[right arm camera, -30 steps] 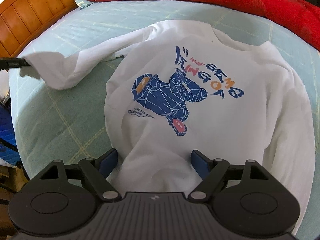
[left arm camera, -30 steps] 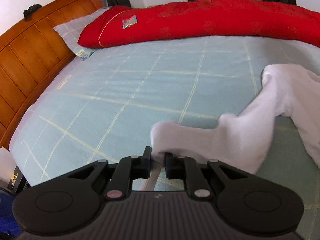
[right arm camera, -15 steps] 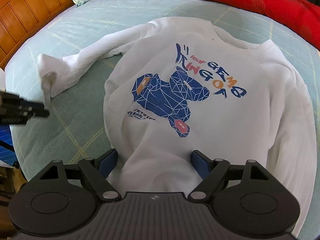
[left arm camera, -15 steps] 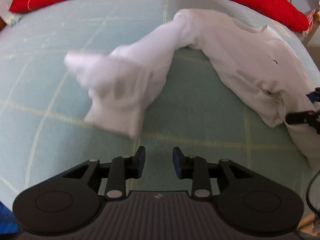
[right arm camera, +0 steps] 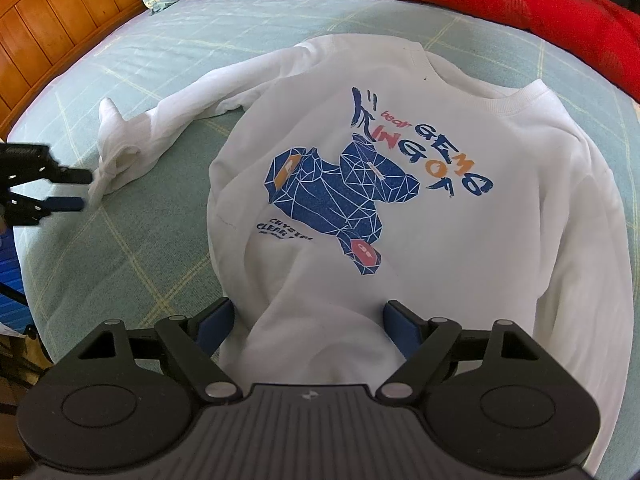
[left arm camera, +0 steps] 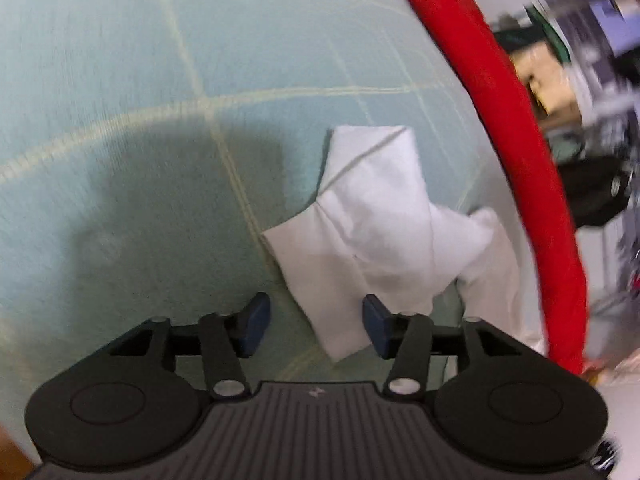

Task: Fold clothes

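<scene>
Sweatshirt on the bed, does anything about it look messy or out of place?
Yes. The sweatshirt lies flat, print up, but its sleeve toward the headboard is stretched out sideways and its cuff end sits crumpled and twisted.

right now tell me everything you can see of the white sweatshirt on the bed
The white long-sleeved sweatshirt, of soft knit-looking cloth, lies face up and mostly flat on the pale green checked bedsheet. It has a ribbed crew neck and a blue geometric bear print with blue and orange lettering. One sleeve stretches out sideways to a crumpled cuff; the other lies along the body. Its hem bunches between open jaws.
</scene>
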A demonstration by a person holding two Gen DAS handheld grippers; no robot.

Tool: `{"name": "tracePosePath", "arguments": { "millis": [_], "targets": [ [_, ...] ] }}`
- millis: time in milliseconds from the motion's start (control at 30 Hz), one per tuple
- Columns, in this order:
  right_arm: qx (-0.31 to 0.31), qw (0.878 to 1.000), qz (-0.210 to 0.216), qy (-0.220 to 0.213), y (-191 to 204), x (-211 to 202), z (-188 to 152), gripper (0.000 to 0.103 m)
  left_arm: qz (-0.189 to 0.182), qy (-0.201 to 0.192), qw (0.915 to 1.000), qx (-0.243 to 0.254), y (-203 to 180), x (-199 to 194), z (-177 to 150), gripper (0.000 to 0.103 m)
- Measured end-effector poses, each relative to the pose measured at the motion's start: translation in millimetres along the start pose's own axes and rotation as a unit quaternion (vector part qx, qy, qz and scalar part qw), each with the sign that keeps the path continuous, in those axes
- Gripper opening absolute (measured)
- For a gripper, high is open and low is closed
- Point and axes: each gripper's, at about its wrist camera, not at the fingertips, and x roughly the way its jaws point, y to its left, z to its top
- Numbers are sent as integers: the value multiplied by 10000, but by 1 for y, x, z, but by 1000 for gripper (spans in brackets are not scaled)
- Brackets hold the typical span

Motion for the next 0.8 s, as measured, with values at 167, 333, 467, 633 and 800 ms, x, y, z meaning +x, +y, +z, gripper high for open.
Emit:
{"name": "tracePosePath", "arguments": {
  "millis": [167, 333, 467, 633, 800],
  "targets": [
    [27, 10000, 1, -3, -1, 2, 0, 87, -335, -188, 9989, -259, 7, 15, 4, 54],
    [43, 10000, -5, -1, 0, 6, -1, 90, -113, -261, 9994, -193, -3, 16, 2, 42],
    [8, 10000, -12, 23, 1, 6, 0, 90, 111, -421, 9990, -66, -10, 11, -6, 18],
    [13, 10000, -8, 24, 0, 5, 0, 90, 377, -717, 9961, 341, -32, -10, -1, 1],
    [1, 10000, -40, -5, 1, 4, 0, 90, 556, -1063, 9889, 875, -46, -41, 26, 1]
  ]
}}
